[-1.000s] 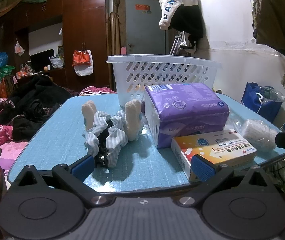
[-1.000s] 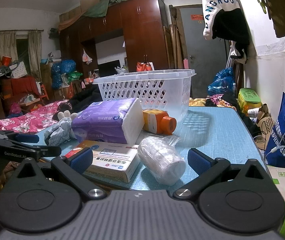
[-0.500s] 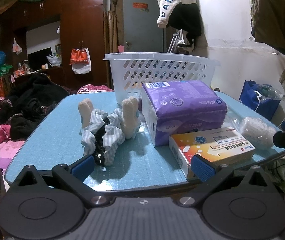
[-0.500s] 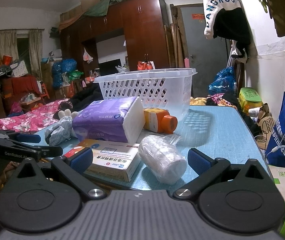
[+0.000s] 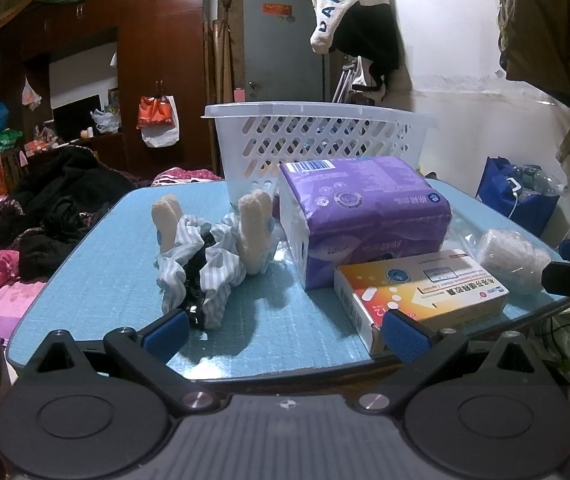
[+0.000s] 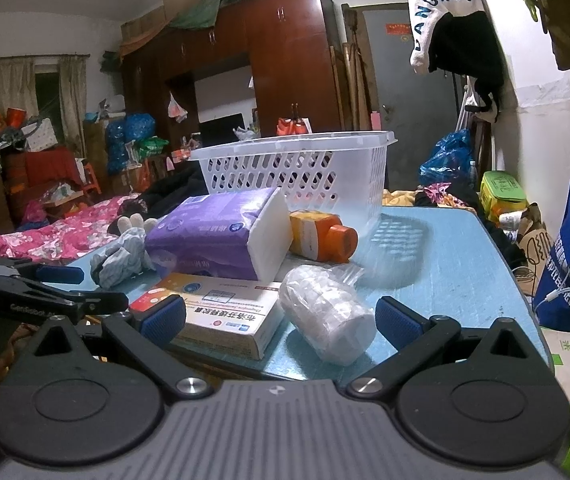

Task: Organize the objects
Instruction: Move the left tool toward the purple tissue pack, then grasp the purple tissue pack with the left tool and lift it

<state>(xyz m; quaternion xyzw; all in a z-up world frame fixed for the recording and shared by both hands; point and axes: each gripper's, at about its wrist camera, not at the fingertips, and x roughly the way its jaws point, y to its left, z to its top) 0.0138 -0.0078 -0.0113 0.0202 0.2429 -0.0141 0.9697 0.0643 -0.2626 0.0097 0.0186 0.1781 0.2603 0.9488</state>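
White perforated plastic basket at far side of blue bench; nothing visibly in it. Purple tissue pack, orange-white medicine box, clear-wrapped cup stack, orange bottle, striped cloth doll all lie outside, unsorted. Left hand-held gripper and right hand-held gripper hover at near edge, both spread, empty.

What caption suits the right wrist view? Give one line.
Open right claw facing wrapped roll, medicine box, purple pack and white basket.
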